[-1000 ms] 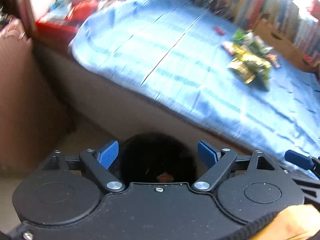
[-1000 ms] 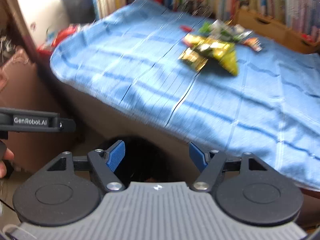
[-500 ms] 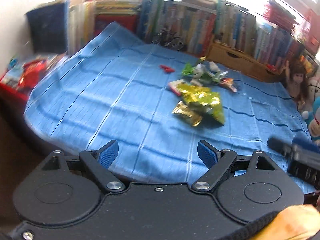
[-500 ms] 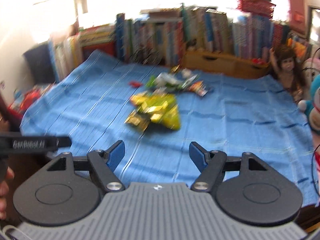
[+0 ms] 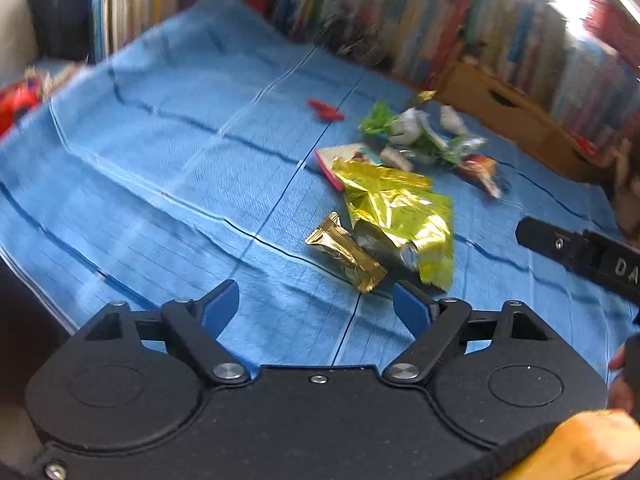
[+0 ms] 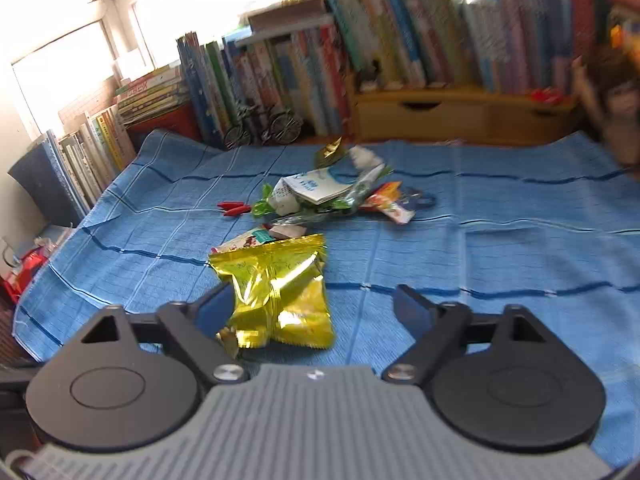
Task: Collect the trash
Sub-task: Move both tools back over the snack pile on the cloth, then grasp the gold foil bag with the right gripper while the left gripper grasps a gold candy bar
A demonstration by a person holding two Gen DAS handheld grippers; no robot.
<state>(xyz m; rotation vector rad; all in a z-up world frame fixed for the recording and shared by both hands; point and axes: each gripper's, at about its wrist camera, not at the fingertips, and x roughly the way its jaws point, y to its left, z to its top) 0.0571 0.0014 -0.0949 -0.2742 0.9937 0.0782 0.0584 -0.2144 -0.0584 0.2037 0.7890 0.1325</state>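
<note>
Snack wrappers lie in a heap on a blue cloth (image 5: 168,168) (image 6: 500,256). A crumpled yellow foil bag (image 5: 400,216) (image 6: 280,288) is nearest, with a small gold wrapper (image 5: 346,252) beside it. Behind them are a pink-edged packet (image 5: 340,158), green and white wrappers (image 5: 412,132) (image 6: 316,192), an orange wrapper (image 5: 480,170) (image 6: 390,202) and a small red piece (image 5: 326,110) (image 6: 234,208). My left gripper (image 5: 316,308) is open, just short of the gold wrapper. My right gripper (image 6: 312,308) is open above the near end of the yellow bag. Its side shows in the left wrist view at the right edge.
Rows of books (image 6: 320,72) and a wooden drawer unit (image 6: 460,114) (image 5: 508,116) line the far edge of the cloth. A doll (image 6: 616,112) stands at the far right. Red clutter (image 5: 16,100) lies off the cloth's left edge.
Both grippers have swung up from the black bin below the cloth's edge and moved in over the cloth toward the wrappers. The yellow bag now sits between the right gripper's fingers.
</note>
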